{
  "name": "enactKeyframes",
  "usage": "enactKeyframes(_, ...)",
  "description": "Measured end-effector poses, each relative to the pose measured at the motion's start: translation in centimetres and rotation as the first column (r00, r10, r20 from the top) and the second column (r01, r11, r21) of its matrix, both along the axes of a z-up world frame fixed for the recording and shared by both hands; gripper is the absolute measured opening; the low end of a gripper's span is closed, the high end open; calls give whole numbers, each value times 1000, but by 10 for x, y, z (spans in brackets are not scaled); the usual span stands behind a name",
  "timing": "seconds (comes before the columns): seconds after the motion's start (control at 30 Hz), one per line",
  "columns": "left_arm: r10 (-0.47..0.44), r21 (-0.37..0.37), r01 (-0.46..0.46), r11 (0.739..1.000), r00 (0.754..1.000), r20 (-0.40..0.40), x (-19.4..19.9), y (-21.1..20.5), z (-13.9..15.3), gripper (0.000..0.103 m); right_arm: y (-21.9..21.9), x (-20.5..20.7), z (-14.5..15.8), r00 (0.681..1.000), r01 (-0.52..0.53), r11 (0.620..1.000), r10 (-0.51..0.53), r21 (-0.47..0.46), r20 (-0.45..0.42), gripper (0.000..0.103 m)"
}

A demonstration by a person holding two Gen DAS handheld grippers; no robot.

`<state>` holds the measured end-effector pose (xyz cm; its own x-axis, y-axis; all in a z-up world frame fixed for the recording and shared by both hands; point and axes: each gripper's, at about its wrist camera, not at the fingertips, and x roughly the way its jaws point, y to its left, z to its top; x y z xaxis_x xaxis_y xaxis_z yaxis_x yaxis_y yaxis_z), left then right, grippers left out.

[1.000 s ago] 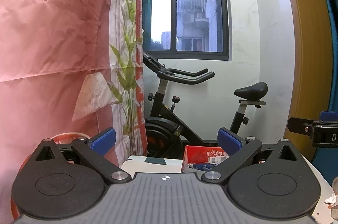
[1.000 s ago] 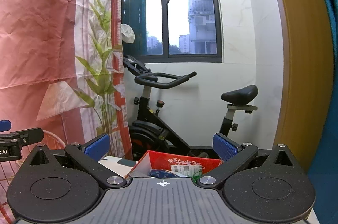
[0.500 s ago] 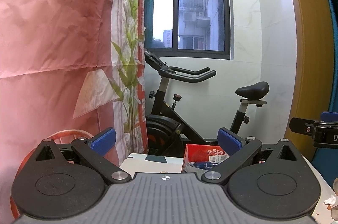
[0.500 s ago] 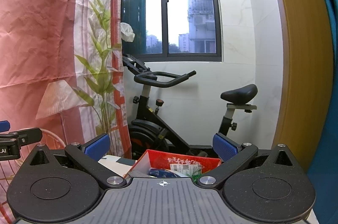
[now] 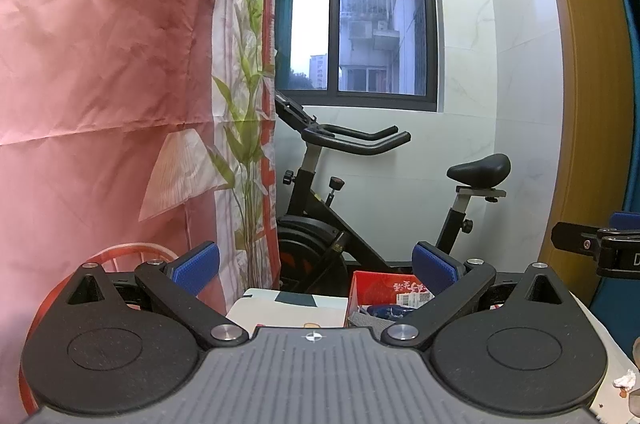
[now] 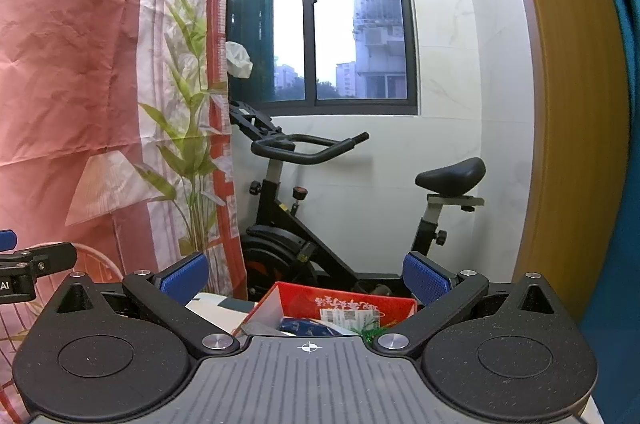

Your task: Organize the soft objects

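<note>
At the far left a pink sheet point(image 5: 92, 72) is hanging as a backdrop, with a leaf-printed strip point(image 5: 246, 96) running down its right edge, and a wire basket point(image 5: 120, 256) is peeking out low in front of it. The left tool point(image 5: 316, 266) is pointing level into the room with its blue pads point(image 5: 194, 262) spread wide and nothing between them. Below and ahead of it a folded cloth point(image 5: 288, 306), pale with a dark patch, is lying flat on the counter, its long side running left to right across the view. Just right of the cloth a red box point(image 6: 344, 302) is sitting open-topped, touching or nearly touching it, with printed packets and something blue lying inside; what those are cannot be made out. The right tool point(image 6: 306, 274) is hovering above the box, likewise gaping wide and gripping nothing. Behind both, an exercise bike point(image 6: 320, 224) is standing under a window point(image 6: 320, 8), its saddle to the right. Farther right a wooden door frame point(image 6: 572, 104) is rising beside a blue curtain point(image 6: 624, 144).
</note>
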<state>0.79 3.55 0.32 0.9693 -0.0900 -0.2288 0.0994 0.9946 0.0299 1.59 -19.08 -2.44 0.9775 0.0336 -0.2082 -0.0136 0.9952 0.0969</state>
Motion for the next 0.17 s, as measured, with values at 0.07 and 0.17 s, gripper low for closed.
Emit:
enactKeyframes(0.07,0,0,0,1000,1000,1,0,1,0,103,-2,0,-1,1000,1,1000,-1,0,0,103)
enactKeyframes(0.17,5,0,-5,1000,1000,3,1,2,0,103,-3,0,-2,1000,1,1000,-1,-2,1,103)
